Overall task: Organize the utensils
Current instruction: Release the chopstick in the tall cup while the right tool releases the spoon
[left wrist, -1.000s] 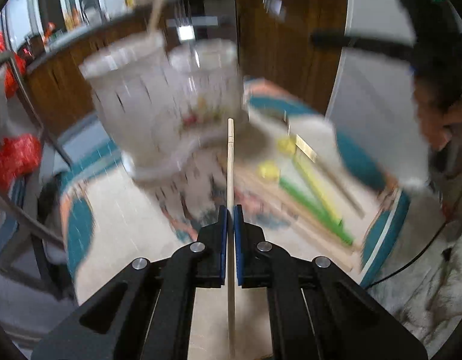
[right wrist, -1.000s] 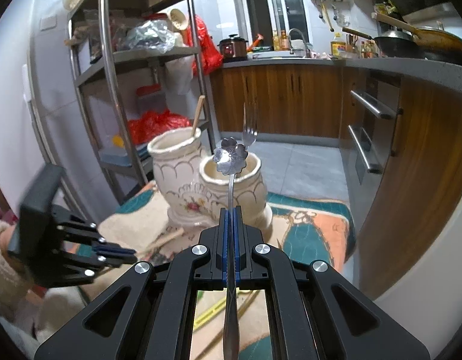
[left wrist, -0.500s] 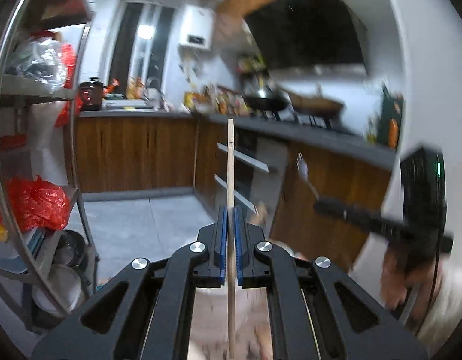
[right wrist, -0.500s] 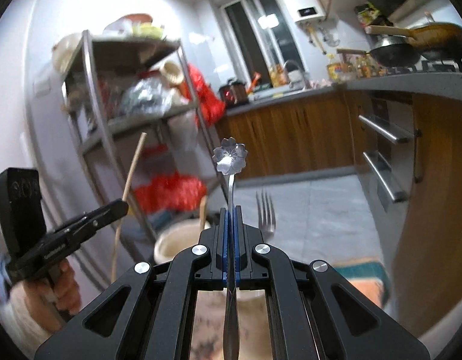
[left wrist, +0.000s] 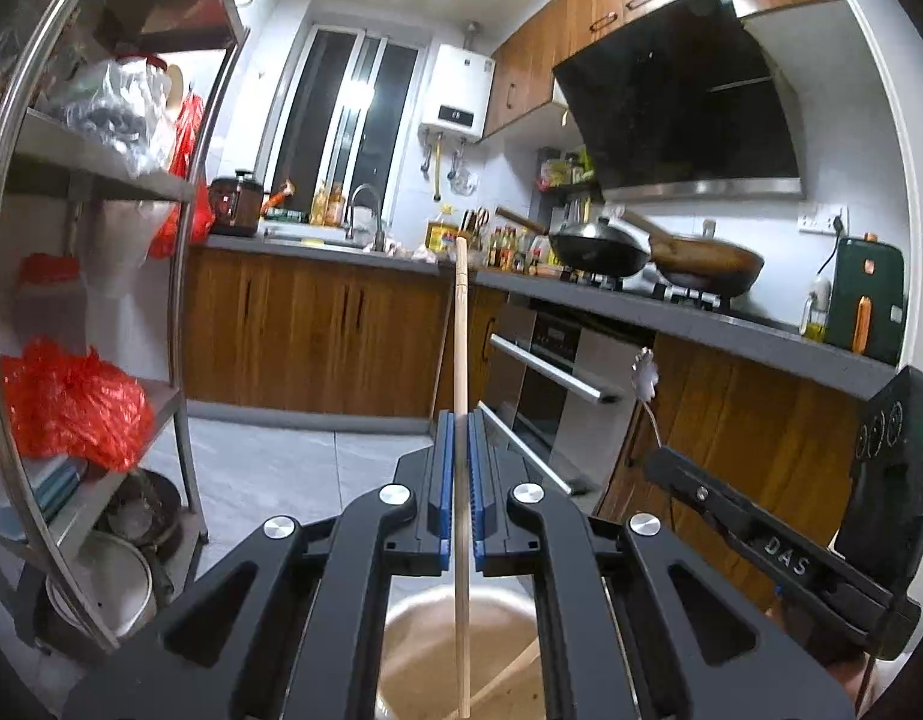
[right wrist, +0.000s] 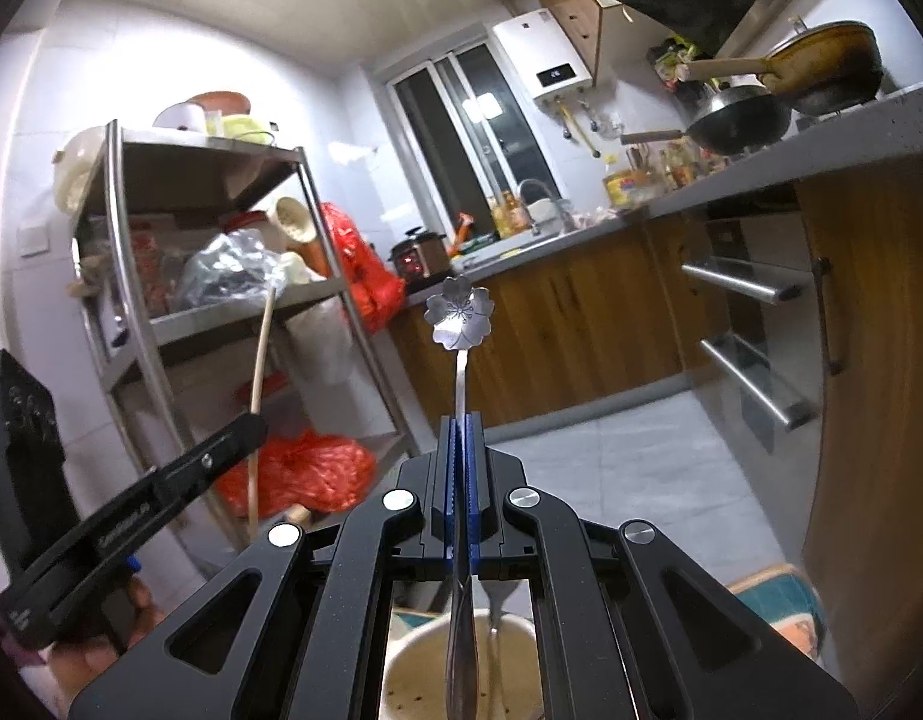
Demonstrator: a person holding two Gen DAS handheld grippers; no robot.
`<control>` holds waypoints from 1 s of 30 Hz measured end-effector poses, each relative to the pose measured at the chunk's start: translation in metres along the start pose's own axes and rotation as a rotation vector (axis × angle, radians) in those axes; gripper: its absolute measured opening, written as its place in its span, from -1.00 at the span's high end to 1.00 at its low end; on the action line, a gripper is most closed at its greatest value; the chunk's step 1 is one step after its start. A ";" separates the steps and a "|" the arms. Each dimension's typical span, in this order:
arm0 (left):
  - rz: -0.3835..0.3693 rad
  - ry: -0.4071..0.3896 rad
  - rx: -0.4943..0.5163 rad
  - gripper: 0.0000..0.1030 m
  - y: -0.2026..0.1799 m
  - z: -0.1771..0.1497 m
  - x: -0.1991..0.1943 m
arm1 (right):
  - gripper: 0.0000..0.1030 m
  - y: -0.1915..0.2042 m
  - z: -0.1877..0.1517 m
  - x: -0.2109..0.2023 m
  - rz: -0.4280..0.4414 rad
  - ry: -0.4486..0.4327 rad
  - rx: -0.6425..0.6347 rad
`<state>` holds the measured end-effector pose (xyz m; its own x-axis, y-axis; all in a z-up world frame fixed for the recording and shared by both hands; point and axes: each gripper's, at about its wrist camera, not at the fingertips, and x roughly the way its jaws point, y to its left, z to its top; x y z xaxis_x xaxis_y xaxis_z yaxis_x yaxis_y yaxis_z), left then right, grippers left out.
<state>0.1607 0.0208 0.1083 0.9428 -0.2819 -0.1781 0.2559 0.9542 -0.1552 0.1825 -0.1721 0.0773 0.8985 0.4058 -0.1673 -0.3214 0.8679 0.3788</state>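
My left gripper point(left wrist: 459, 420) is shut on a wooden chopstick point(left wrist: 459, 330) held upright. The stick's lower end hangs over the mouth of a cream ceramic holder point(left wrist: 425, 660), where another wooden stick point(left wrist: 509, 675) leans. My right gripper point(right wrist: 459, 420) is shut on a metal spoon with a flower-shaped end point(right wrist: 459, 315). Its lower part hangs over a second cream holder point(right wrist: 413, 666), beside a metal utensil handle point(right wrist: 494, 630) standing inside. Each view shows the other gripper from the side: the right gripper point(left wrist: 656, 459) with the spoon point(left wrist: 644, 372), and the left gripper point(right wrist: 254, 426) with the chopstick point(right wrist: 262, 360).
A steel shelf rack point(left wrist: 179, 300) with red bags point(left wrist: 71, 402) stands on the left. Wooden cabinets point(left wrist: 317, 336), an oven with bar handles point(left wrist: 545, 372) and pans point(left wrist: 599, 249) on the counter lie ahead. A patterned cloth corner point(right wrist: 779, 600) shows low on the right.
Both grippers rose and tipped up from the table, so the views now look across the kitchen. The two holders have dropped to the bottom edge, under the held chopstick and spoon.
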 end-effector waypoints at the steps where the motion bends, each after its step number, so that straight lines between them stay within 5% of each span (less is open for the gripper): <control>1: 0.003 0.006 0.003 0.91 0.001 -0.004 -0.001 | 0.92 0.000 -0.004 0.001 -0.008 0.004 -0.007; 8: 0.023 0.043 0.012 0.92 0.006 -0.026 -0.021 | 0.92 0.001 -0.015 -0.008 -0.054 0.048 -0.057; 15: 0.039 0.120 0.003 0.92 0.010 -0.046 -0.026 | 0.92 0.001 -0.031 -0.021 -0.094 0.183 -0.081; 30: 0.064 0.106 0.012 0.86 0.010 -0.044 -0.035 | 0.78 -0.001 -0.042 -0.024 -0.106 0.223 -0.096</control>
<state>0.1208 0.0353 0.0699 0.9296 -0.2289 -0.2887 0.1993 0.9715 -0.1287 0.1491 -0.1709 0.0422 0.8441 0.3553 -0.4016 -0.2658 0.9277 0.2620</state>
